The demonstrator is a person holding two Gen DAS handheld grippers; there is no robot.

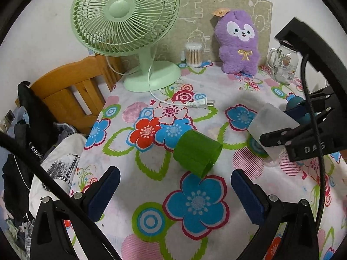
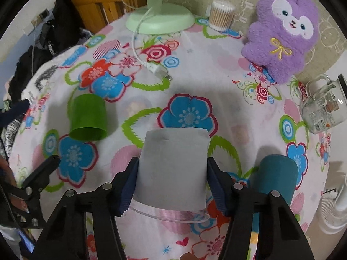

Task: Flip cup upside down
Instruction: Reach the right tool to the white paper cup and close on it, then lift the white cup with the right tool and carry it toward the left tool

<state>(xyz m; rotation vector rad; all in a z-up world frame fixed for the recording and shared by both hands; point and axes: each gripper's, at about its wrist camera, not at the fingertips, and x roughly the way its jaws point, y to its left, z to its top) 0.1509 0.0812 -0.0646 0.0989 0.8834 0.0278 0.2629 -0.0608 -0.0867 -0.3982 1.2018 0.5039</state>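
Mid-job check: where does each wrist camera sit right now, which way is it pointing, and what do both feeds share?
Left wrist: on the left gripper, looking across the floral tablecloth at the green cup lying on its side; own open fingers show, plus the right gripper at right.
Right wrist: on the right gripper, facing the purple plush; own fingers clamp the grey-wrapped clear cup; part of the left gripper shows.
Shared: green cup, grey-wrapped clear cup, fan, plush, glass mug.
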